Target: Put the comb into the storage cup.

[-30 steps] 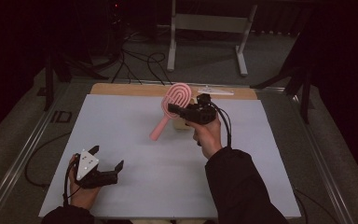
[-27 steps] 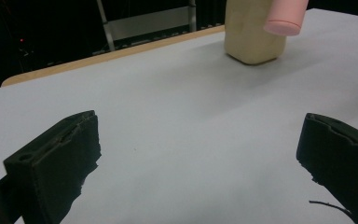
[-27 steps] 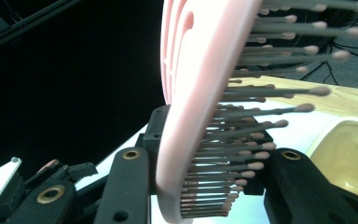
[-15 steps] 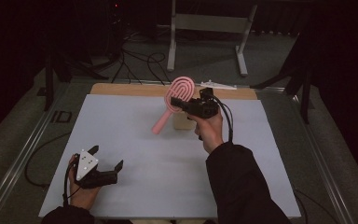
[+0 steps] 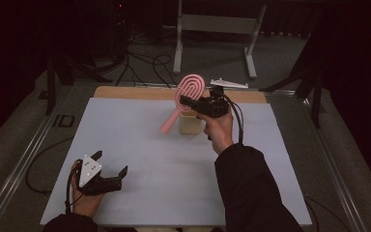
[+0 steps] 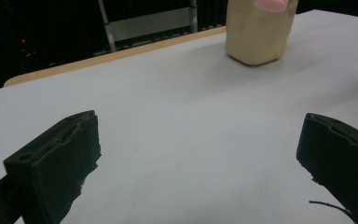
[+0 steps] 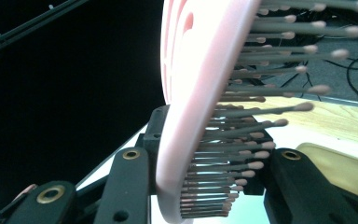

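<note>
I am holding the pink hairbrush [image 5: 187,92] up in the air above the far middle of the worktop [image 5: 140,140], its oval head raised toward the far edge and its handle slanting down toward my left. My right hand-held gripper [image 5: 186,102] is clenching the brush at the lower part of its head; in the right gripper view the two black jaws are pressing on either side of the pink rim [image 7: 186,140], with the rows of bristles [image 7: 261,112] sticking out to one side. Just below the brush a small beige container [image 5: 191,123] is standing upright on the worktop, and the brush handle is passing in front of its left side. Beyond it, a white flat object [image 5: 228,83] is lying near the wooden far edge. My right forearm, in a dark sleeve, is reaching up from the near edge with the hand lifted above the surface. My left hand-held gripper [image 5: 121,173] is resting low at the near left corner, well apart from the brush, its jaws standing wide apart with nothing between them, pointing across the bare worktop toward the container [image 6: 257,32].
</note>
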`<state>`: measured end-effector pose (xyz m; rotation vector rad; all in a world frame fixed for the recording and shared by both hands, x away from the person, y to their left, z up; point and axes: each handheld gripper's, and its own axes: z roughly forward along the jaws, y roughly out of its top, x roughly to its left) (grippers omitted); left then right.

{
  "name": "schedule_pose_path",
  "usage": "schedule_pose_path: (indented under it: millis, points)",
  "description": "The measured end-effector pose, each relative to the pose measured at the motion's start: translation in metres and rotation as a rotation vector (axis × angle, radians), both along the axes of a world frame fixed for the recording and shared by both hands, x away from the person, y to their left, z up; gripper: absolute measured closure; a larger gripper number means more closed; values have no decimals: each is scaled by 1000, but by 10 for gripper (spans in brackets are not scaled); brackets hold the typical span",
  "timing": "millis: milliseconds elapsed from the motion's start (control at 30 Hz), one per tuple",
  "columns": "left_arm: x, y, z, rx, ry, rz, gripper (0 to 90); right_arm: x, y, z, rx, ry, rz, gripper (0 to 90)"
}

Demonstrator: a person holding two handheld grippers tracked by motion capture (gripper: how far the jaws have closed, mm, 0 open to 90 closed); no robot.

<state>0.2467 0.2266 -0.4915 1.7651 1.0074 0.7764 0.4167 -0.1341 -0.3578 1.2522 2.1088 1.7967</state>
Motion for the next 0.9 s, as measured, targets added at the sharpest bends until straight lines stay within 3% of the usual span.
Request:
schedule_pose_path:
  millis: [900]
  points:
    - [0,0,0,3,0,0,2,15,-14,7,-4,-10,-77,634]
